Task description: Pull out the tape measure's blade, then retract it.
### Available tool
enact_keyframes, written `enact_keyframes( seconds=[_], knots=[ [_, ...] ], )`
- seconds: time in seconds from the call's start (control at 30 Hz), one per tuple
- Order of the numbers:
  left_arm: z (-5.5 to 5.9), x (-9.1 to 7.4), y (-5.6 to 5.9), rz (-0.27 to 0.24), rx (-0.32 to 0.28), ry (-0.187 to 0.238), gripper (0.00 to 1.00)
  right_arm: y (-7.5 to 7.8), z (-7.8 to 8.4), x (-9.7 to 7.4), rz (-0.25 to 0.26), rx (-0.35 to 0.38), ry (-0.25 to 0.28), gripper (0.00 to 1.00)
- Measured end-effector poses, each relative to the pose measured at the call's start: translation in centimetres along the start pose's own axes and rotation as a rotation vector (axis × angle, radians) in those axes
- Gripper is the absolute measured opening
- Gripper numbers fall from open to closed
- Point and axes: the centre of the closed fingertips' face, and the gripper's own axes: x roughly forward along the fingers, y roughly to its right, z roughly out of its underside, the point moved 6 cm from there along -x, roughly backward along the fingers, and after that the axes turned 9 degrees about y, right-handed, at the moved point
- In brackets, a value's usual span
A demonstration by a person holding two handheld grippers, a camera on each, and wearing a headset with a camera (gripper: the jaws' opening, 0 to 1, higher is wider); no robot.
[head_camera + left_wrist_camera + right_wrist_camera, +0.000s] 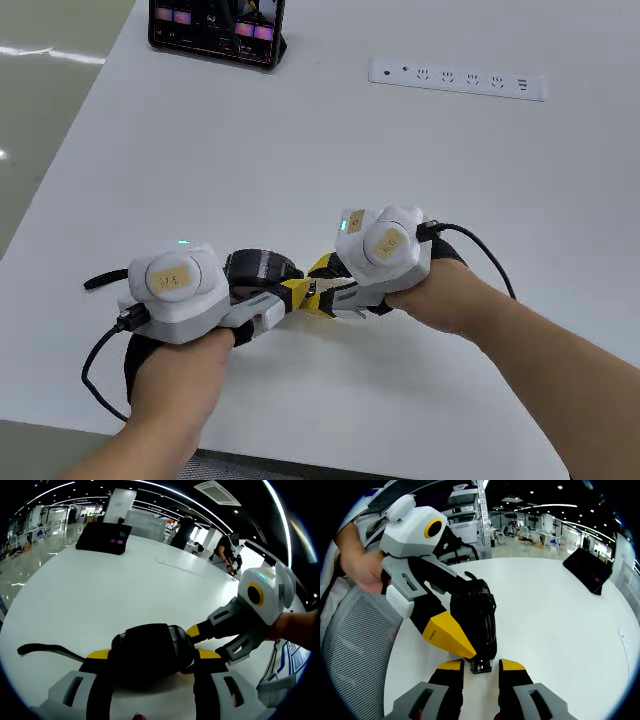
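Left gripper (155, 655): clenched across the black case of the tape measure (472, 611), yellow jaw tips on both flanks. Location: lower centre of the head view, apparently resting on the white table (300, 150), between the two hands.

Right gripper (482, 666): yellow tips either side of the blade hook (480, 669) at the case mouth, bottom centre of the right gripper view. Cannot tell whether pinched or merely straddled.

Judged step: secure the hook before the draw.
- Close fully on the hook; check for slip with a light tug.
- Hold the left clamp firm, case low on the table.
- Draw straight out along the mouth's axis, level, to avoid a kink.
- Mind the wrist strap (45, 650), left of the case; leave it clear of the jaws.
- For the return, feed back slowly, no snap.
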Motion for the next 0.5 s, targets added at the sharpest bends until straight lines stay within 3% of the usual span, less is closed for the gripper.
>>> enact_keyframes(
  seconds=[0.5],
  knots=[
    [0.08,-0.16,0.11,0.017,0.041,-0.002,0.66,-0.07,0.35,-0.73,0.019,0.016,0.007,0.33]
  ],
)
